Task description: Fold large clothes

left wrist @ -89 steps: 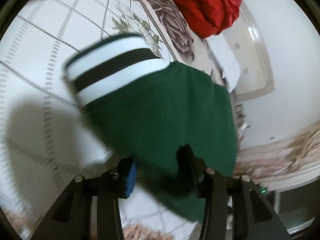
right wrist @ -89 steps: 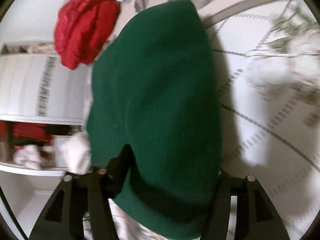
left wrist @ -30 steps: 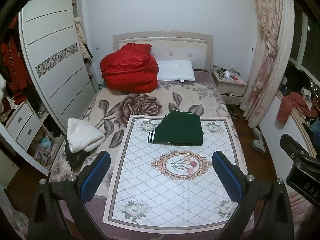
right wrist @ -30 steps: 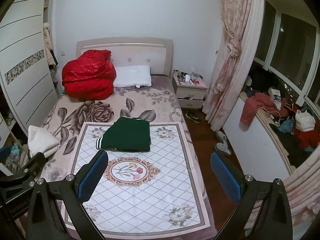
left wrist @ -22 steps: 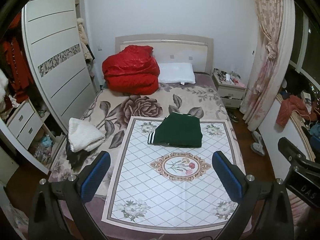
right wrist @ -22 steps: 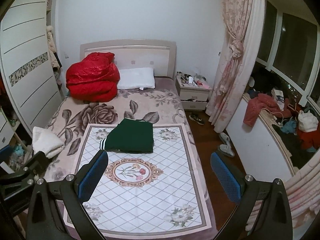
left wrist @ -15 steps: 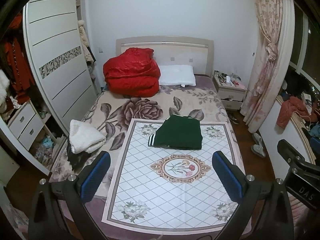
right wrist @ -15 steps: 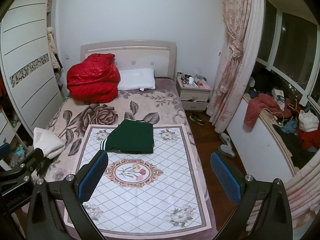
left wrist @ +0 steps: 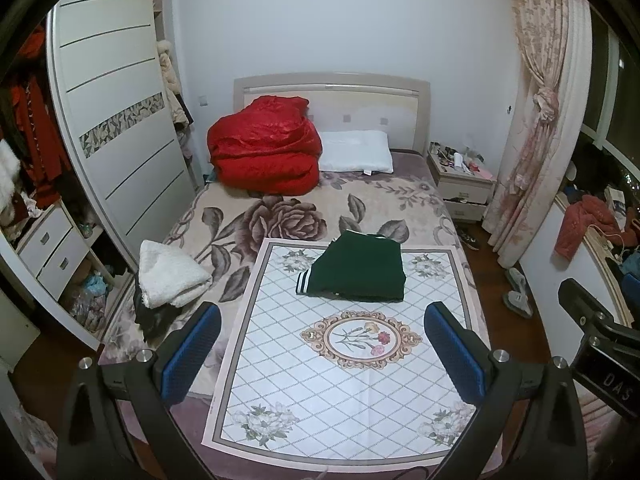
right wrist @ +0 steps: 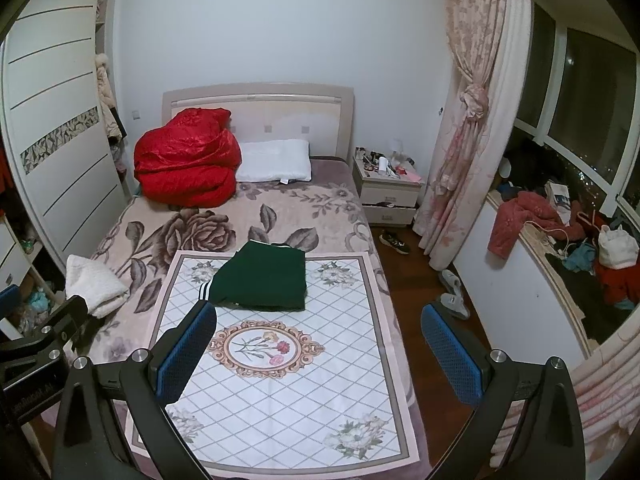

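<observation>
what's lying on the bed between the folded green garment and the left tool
Only the white patterned mat with its round flower medallion; nothing else lies between the green garment and the open left tool, as the left wrist view shows.

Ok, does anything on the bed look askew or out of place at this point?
Mostly tidy. The green garment lies folded on the mat, though slightly skewed and overhanging its far edge. The white fleece sits rumpled atop dark clothes at the bed's left edge. Both grippers are open, empty.
</observation>
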Motion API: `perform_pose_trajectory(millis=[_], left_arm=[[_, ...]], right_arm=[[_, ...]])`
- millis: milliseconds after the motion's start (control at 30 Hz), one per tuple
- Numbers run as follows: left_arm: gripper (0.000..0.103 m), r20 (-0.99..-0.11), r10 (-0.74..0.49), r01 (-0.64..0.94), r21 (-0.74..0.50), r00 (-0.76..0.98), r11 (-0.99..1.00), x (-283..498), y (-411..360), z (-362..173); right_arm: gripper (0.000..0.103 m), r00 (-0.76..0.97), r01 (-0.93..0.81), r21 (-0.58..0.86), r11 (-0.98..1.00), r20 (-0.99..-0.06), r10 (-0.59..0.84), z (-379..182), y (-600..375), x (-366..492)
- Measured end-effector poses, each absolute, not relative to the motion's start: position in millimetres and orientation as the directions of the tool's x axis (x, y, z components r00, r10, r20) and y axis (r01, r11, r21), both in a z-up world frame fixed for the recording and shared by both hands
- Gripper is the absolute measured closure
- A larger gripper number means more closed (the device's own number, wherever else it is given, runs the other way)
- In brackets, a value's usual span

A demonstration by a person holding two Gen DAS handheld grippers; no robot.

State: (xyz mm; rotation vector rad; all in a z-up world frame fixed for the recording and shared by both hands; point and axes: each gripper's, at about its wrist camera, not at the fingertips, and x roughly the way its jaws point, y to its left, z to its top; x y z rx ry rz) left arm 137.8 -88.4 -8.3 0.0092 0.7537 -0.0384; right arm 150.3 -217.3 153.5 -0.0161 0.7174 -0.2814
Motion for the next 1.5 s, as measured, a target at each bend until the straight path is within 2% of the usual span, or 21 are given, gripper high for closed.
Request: perform_pose_trajectory(millis=[1500], left_arm=[[0.0,-0.683,-0.02,0.025,-0.002,0.73,1.0,153,-93,-12]], right_arm=[[0.0,0.708,0.227,-0.103,0.968,-0.665,-0.237,153,-220,189]])
